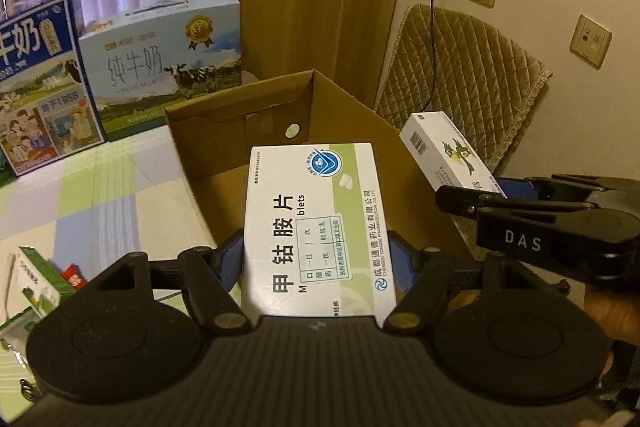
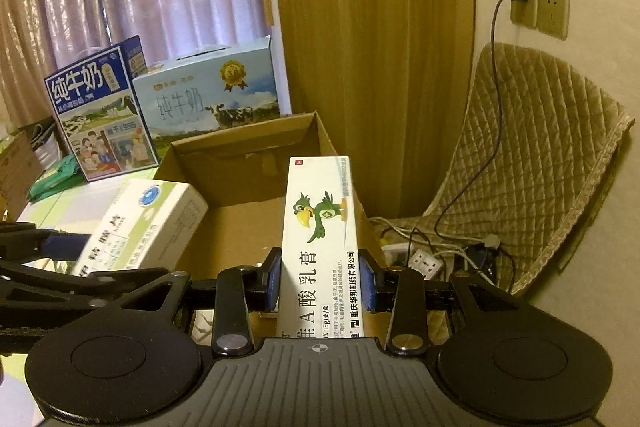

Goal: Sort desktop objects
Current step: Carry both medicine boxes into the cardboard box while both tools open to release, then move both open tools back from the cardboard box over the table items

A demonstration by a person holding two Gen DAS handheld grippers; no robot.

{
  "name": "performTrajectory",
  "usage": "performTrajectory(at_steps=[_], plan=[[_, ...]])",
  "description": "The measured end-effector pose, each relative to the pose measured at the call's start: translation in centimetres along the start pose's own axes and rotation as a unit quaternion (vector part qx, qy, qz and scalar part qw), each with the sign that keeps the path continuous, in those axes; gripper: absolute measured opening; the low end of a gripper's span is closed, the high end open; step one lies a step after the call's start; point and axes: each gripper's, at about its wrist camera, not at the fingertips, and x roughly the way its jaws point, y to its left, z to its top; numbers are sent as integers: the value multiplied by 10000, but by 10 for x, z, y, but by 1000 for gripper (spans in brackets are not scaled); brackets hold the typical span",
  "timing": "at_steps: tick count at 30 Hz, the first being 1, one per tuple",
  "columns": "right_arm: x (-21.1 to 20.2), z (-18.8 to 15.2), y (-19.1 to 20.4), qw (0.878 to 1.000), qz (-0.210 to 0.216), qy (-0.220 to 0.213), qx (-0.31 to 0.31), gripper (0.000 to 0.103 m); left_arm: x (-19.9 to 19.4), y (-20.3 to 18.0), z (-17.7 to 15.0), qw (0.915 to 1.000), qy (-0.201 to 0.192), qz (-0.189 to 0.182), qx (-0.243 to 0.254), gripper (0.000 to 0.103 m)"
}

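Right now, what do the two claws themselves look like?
Both match: the left claw and right claw have black linkage arms with silver pivot bolts, blue ridged pads, two round black discs, and a ribbed grey body. White "DAS" lettering marks the right claw's side.

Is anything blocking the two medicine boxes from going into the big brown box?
Nothing visible does. The cardboard box is open on top, and the tablet box and the parrot cream box are both held over its opening, each clamped in its own gripper.

"甲钴胺片" on the tablet box [image 1: 316, 223]; "DAS" on the right gripper [image 1: 468, 203].
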Motion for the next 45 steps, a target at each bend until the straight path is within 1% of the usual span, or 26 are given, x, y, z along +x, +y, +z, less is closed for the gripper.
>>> performTrajectory(at_steps=[5, 8, 12, 21, 23, 25, 28, 29, 31, 32, 33, 34, 39, 42, 44, 45], plan=[[4, -1, 0, 10000, 24, 43, 31, 36, 2, 7, -2, 9999, 72, 62, -105, 68], [4, -1, 2, 10000, 57, 47, 21, 36, -4, 12, -4, 9998, 37, 105, -181, 75], [6, -2, 5, 9999, 117, 72, -7, 36, -16, 18, -7, 9994, -51, 230, -252, 81], [18, -3, 16, 9992, 314, 246, -59, 36, -33, 31, -16, 9988, -135, 327, -352, 81], [21, -3, 17, 9990, 394, 210, -86, 36, -36, 34, -20, 9983, -196, 372, -395, 81], [22, -3, 17, 9988, 439, 182, -74, 38, -40, 36, -24, 9976, -296, 481, -395, 88], [17, -4, 15, 9991, 393, 141, -28, 43, -46, 39, -30, 9972, -352, 597, -291, 89], [15, -5, 14, 9992, 387, 123, -8, 47, -48, 40, -33, 9971, -356, 608, -295, 89], [6, -8, 15, 9992, 390, 91, 20, 50, -54, 44, -38, 9964, -377, 666, -370, 90], [1, -9, 15, 9992, 403, 74, 19, 51, -57, 45, -41, 9959, -385, 711, -416, 91], [-3, -11, 18, 9991, 412, 57, 21, 52, -60, 47, -45, 9951, -394, 773, -475, 99], [-10, -12, 20, 9991, 433, 35, 30, 54, -65, 50, -49, 9939, -422, 862, -548, 101], [-40, -20, 39, 9982, 596, -70, 22, 66, -90, 62, -66, 9917, -411, 956, -752, 101], [-55, -25, 53, 9976, 688, -62, 55, 77, -108, 70, -77, 9910, -371, 974, -844, 101], [-65, -29, 64, 9966, 817, 8, 119, 91, -120, 73, -87, 9905, -310, 970, -926, 101], [-69, -32, 68, 9959, 889, 18, 154, 94, -126, 75, -92, 9900, -289, 986, -969, 101]])
